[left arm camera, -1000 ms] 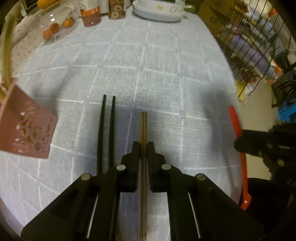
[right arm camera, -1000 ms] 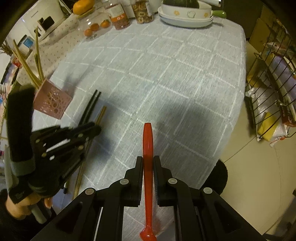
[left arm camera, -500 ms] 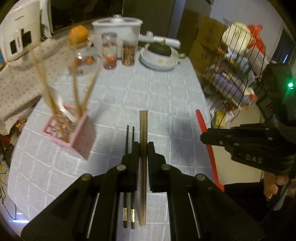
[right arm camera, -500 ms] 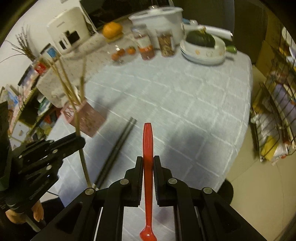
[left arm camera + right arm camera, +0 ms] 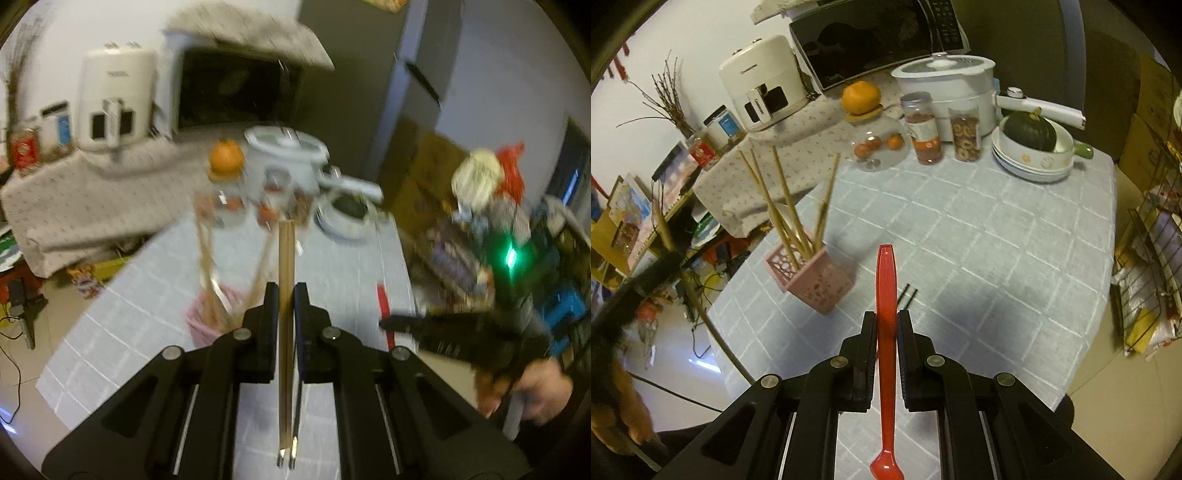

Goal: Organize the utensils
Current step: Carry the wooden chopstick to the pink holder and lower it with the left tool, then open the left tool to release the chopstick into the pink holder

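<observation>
My left gripper (image 5: pixel 286 299) fingers clamp wooden chopsticks (image 5: pixel 286 280), right gripper (image 5: pixel 886 325) clamps the red spoon (image 5: pixel 886 332) (both lifted); tilting could miss the pink holder (image 5: pixel 812 284), centre-left.

The left gripper (image 5: pixel 285 295) is clamped on a pair of wooden chopsticks (image 5: pixel 286 314), which run straight out past its fingertips. Beyond and below, blurred, a pink utensil holder (image 5: pixel 207 325) stands on the grey checked tablecloth (image 5: pixel 343 266) with wooden chopsticks leaning in it. To the right, the right gripper (image 5: pixel 391 325) grips a red spoon (image 5: pixel 382 302). Black chopsticks (image 5: pixel 295 432) lie on the cloth under the left gripper.
</observation>
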Action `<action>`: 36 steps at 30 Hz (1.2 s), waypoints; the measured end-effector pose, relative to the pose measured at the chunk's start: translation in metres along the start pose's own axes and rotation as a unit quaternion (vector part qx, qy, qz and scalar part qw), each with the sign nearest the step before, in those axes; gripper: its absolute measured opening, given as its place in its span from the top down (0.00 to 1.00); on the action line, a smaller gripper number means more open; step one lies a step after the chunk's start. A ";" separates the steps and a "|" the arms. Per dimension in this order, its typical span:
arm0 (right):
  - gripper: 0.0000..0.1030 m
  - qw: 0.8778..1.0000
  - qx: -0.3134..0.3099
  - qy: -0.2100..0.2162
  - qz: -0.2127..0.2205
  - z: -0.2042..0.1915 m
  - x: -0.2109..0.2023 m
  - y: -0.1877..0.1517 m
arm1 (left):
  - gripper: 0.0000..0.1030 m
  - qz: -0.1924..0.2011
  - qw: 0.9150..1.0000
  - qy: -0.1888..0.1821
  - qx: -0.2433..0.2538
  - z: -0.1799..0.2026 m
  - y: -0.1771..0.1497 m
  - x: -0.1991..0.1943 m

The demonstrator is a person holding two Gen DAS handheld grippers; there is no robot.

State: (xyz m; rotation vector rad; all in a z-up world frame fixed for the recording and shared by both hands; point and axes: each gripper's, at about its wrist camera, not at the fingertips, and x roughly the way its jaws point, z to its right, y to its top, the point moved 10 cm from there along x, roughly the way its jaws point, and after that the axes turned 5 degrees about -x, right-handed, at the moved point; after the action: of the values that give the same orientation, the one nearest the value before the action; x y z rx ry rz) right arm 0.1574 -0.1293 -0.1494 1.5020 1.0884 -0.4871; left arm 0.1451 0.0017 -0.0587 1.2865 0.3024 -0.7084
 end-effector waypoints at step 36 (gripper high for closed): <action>0.90 0.999 -0.012 0.003 0.040 -0.003 0.005 0.022 | 0.91 0.094 0.988 0.111 -0.044 -0.064 0.034 0.077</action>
State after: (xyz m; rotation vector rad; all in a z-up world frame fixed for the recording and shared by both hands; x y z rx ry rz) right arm 0.1770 -0.1226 -0.1405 1.5202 1.0307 -0.4135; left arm 0.2360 0.0421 -0.0947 1.2925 0.3842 -0.3883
